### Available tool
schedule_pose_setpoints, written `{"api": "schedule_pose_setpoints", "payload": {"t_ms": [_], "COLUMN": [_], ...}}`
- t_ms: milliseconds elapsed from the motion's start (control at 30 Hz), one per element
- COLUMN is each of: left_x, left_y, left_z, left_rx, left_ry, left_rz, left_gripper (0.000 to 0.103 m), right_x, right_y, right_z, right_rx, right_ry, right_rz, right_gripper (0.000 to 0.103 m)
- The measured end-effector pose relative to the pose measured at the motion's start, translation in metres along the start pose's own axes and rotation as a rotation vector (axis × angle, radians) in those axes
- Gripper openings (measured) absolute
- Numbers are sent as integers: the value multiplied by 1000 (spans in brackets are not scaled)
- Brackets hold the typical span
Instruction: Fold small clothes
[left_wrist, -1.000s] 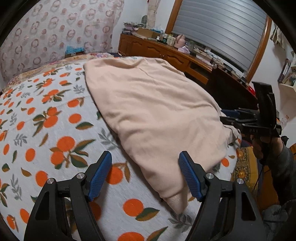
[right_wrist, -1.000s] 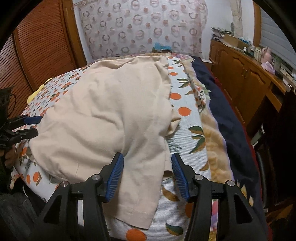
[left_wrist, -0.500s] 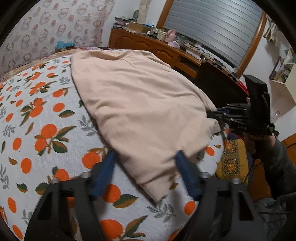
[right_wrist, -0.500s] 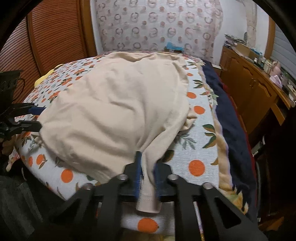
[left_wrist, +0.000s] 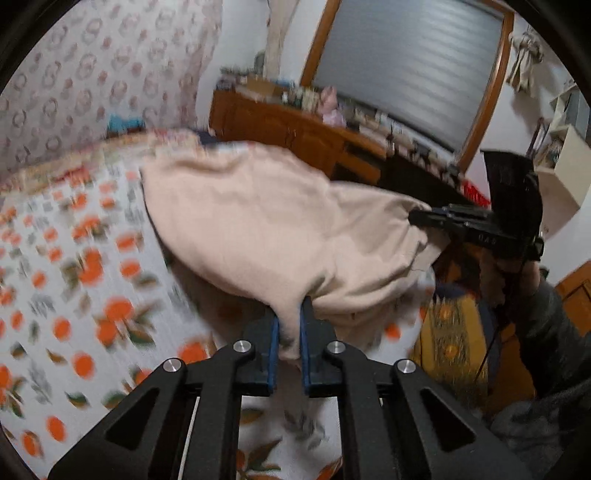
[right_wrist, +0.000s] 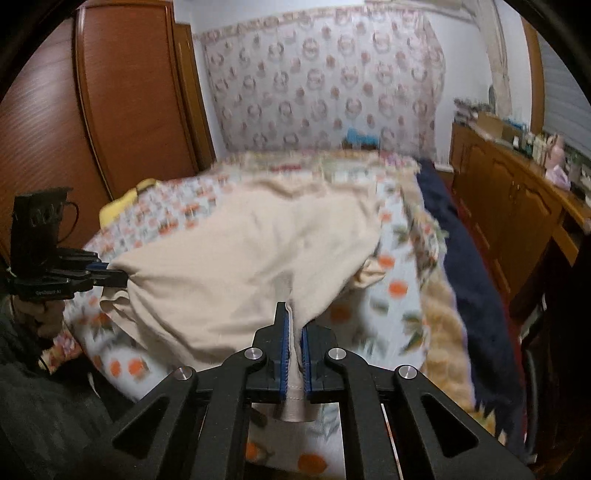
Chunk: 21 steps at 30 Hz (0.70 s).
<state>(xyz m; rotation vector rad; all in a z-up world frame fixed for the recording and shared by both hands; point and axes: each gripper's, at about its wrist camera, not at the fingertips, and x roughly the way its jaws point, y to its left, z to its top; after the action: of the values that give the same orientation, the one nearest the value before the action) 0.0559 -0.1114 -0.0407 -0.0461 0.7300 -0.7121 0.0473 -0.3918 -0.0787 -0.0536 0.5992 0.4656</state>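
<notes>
A beige garment (left_wrist: 258, 229) lies spread on the bed, its near edge lifted off the sheet at two corners. In the left wrist view my left gripper (left_wrist: 287, 325) is closing, its blue pads pressing on one bunched corner. The right gripper (left_wrist: 417, 216) shows at the right, pinching the other corner. In the right wrist view my right gripper (right_wrist: 294, 332) is closing on a fold of the garment (right_wrist: 240, 266), whose hem hangs below the pads. The left gripper (right_wrist: 118, 277) grips the cloth at the far left.
The bed carries an orange-print sheet (left_wrist: 74, 277) with a dark blue blanket (right_wrist: 469, 258) along its right side. A wooden sideboard (left_wrist: 295, 136) with clutter stands beyond, and a wardrobe (right_wrist: 129, 110) on the left. A person's hand (left_wrist: 509, 273) holds the right gripper.
Both grippers went from open around the garment's near edge to closed on it. Both have risen, pulling the two corners up off the sheet.
</notes>
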Motion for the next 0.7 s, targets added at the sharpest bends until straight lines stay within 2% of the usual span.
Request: {"api": "schedule_pose_setpoints", "payload": {"t_ms": [100, 267, 467, 700], "left_x": [-13, -5, 34, 78], "left_y": [6, 39, 81, 111], "left_z": [24, 63, 103, 121], "left_rx": [-13, -46, -68, -71], "left_ry": [-75, -121, -90, -15], "left_rz": [2, 32, 112, 156], "left_gripper": [10, 10, 10, 10], "right_x": [-11, 5, 78, 142], "right_y": [-4, -12, -38, -41], "right_z": [23, 64, 105, 125], "right_rx": [-8, -16, 24, 28], "right_ry": [-68, -124, -36, 51], "right_rz": [9, -4, -51, -64], "right_gripper": [5, 5, 5, 5]}}
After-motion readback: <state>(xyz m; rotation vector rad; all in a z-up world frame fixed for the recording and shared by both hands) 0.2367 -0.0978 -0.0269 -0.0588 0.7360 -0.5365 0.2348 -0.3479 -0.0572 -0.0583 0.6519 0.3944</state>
